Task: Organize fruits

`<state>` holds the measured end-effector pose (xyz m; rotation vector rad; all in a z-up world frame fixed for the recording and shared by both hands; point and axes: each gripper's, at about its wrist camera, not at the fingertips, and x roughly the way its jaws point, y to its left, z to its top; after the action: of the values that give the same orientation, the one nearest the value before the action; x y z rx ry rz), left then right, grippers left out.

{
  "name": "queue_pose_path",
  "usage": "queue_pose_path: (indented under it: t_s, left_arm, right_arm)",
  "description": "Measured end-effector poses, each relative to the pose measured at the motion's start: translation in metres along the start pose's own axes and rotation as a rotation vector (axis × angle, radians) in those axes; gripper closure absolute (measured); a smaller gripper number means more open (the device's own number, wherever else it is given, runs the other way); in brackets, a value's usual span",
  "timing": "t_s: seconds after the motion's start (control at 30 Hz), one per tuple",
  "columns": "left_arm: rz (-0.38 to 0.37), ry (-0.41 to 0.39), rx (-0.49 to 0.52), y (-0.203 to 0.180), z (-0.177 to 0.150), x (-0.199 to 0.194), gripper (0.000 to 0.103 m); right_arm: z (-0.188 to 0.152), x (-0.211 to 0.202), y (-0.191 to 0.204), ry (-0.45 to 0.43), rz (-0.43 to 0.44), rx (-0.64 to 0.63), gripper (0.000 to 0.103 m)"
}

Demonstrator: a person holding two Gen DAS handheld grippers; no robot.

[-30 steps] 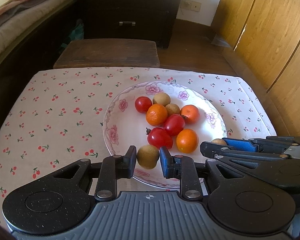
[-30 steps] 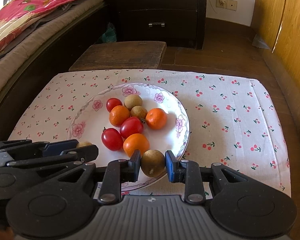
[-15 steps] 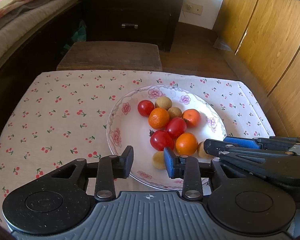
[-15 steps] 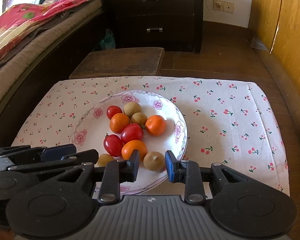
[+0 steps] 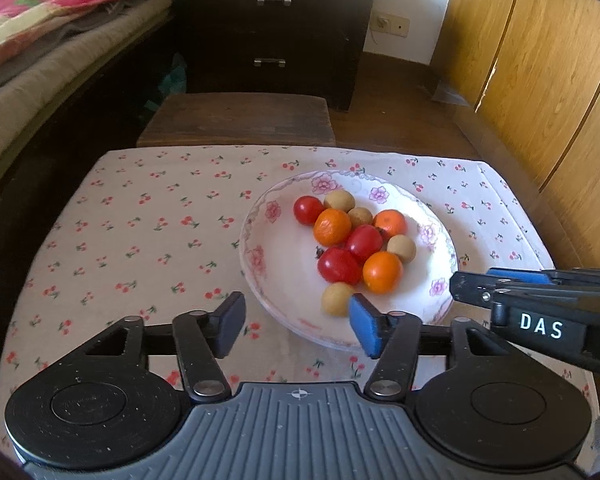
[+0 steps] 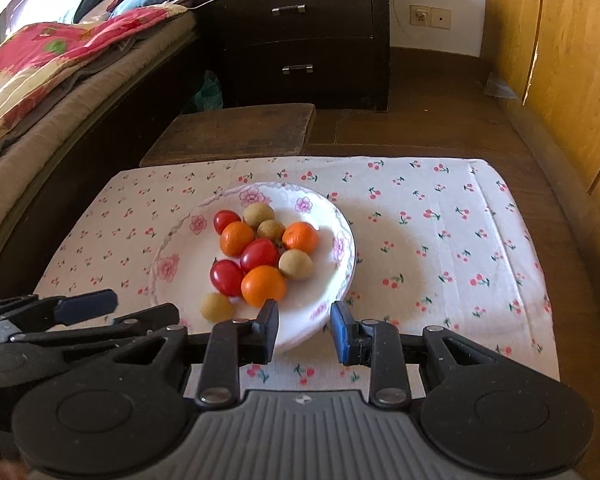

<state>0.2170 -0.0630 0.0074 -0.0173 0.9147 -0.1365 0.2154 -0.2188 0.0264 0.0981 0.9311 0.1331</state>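
Note:
A white flowered plate (image 5: 256, 240) (image 6: 180, 248) on the cherry-print cloth holds red tomatoes (image 5: 339, 266), oranges (image 5: 382, 272) and brown longans. One longan (image 5: 336, 298) (image 6: 217, 307) lies loose at the plate's near side, just beyond my left gripper's blue fingertip. Another longan (image 5: 401, 248) (image 6: 296, 264) rests beside the oranges. My left gripper (image 5: 296, 312) hovers over the plate's near rim, its jaws opening with nothing between them. My right gripper (image 6: 304, 316) hangs over the near right rim, its jaws a narrow gap apart and empty.
The cloth-covered table (image 6: 440, 240) ends at a drop on every side. A dark wooden stool (image 6: 236, 128) stands behind it, then a dark drawer chest (image 6: 300, 40). A bed (image 5: 40, 60) runs along the left and wooden cabinet doors (image 5: 540, 80) along the right.
Each gripper held a longan a second ago; both longans now lie on the plate. Both grippers have drawn back and up, and the left jaws have spread wider.

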Motion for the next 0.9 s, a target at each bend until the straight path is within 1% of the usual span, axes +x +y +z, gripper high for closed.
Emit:
queue_pose_path:
  t_s: [0.13, 0.23, 0.33, 0.47, 0.6, 0.73, 0.77, 0.83, 0.9]
  left_arm:
    - [0.008, -0.011, 0.001, 0.001, -0.008, -0.013, 0.028]
    - [0.013, -0.019, 0.006, 0.001, -0.016, -0.023, 0.026]
    - [0.026, -0.025, 0.013, 0.002, -0.023, -0.030, 0.019]
    - [0.048, -0.028, 0.020, 0.004, -0.034, -0.038, 0.018]
    - [0.066, -0.035, 0.031, 0.007, -0.047, -0.048, 0.017]
    - [0.085, -0.038, 0.021, 0.009, -0.057, -0.057, 0.016]
    - [0.083, -0.044, 0.016, 0.010, -0.059, -0.060, 0.015]
    - [0.084, -0.057, 0.012, 0.011, -0.062, -0.065, 0.009]
    - [0.102, -0.076, 0.010, 0.010, -0.066, -0.072, 0.006]
  right_arm:
    - [-0.009, -0.012, 0.001, 0.000, 0.004, -0.004, 0.072]
    - [-0.017, -0.022, 0.003, -0.006, -0.001, -0.014, 0.072]
    - [-0.025, -0.032, 0.002, -0.014, 0.004, -0.006, 0.072]
    - [-0.038, -0.046, 0.003, -0.021, 0.014, 0.001, 0.072]
    - [-0.051, -0.057, 0.011, -0.024, 0.017, -0.020, 0.072]
    - [-0.062, -0.069, 0.016, -0.034, 0.023, -0.024, 0.072]
    - [-0.065, -0.072, 0.017, -0.035, 0.029, -0.021, 0.072]
    - [-0.070, -0.077, 0.019, -0.041, 0.034, -0.021, 0.071]
    - [-0.075, -0.081, 0.020, -0.044, 0.036, -0.021, 0.068]
